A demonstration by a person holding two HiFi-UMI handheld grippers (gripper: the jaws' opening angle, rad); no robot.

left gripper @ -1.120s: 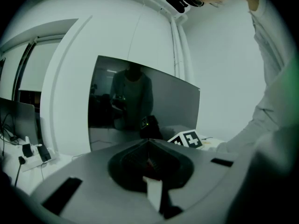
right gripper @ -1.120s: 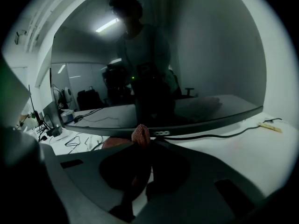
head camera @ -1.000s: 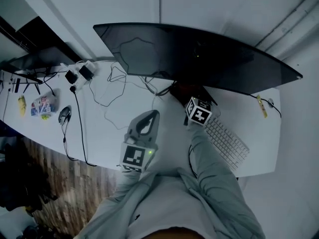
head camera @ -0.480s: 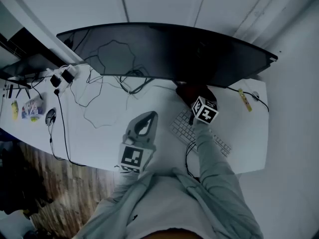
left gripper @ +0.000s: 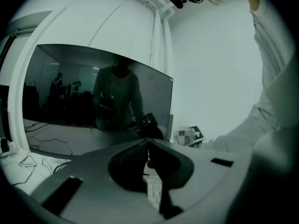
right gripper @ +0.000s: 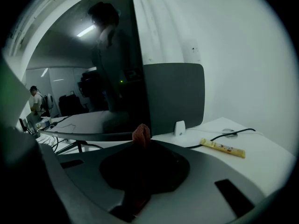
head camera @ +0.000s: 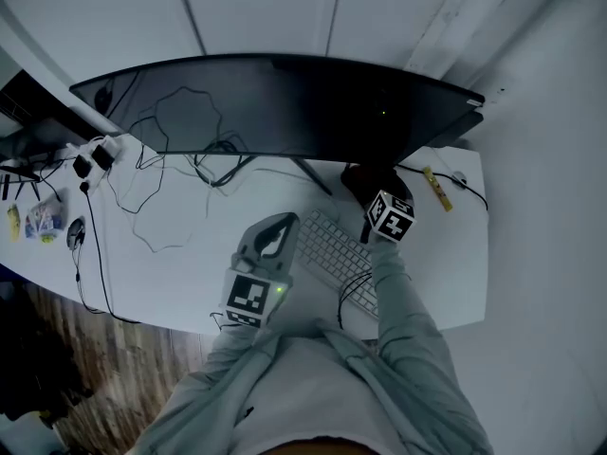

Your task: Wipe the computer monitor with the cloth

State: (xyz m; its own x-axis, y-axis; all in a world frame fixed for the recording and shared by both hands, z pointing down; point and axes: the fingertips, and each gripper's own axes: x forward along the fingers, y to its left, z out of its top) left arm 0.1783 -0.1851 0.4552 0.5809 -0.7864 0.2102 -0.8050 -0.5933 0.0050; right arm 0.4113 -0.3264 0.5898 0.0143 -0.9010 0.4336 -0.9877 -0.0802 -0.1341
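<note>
R tongs (right gripper: pixel 139 147) pinch cloth (right gripper: pixel 141 133) by monitor (head camera: pixel 285 102), white desk (head camera: pixel 190 254).

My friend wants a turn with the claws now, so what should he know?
Left claw: shut, empty, over the desk beside the keyboard.
Right claw: shut on the cloth, near the monitor's lower right corner; contact can't be told.
Done: cloth is gripped and at the screen.
Left: wipe across the screen; no wiped patch shows.

Only a tip of the cloth (right gripper: pixel 141 134) clears the right gripper (right gripper: pixel 139 144); a sleeve (head camera: pixel 398 301) hides the 4 o'clock end of the keyboard (head camera: pixel 327 249).
</note>
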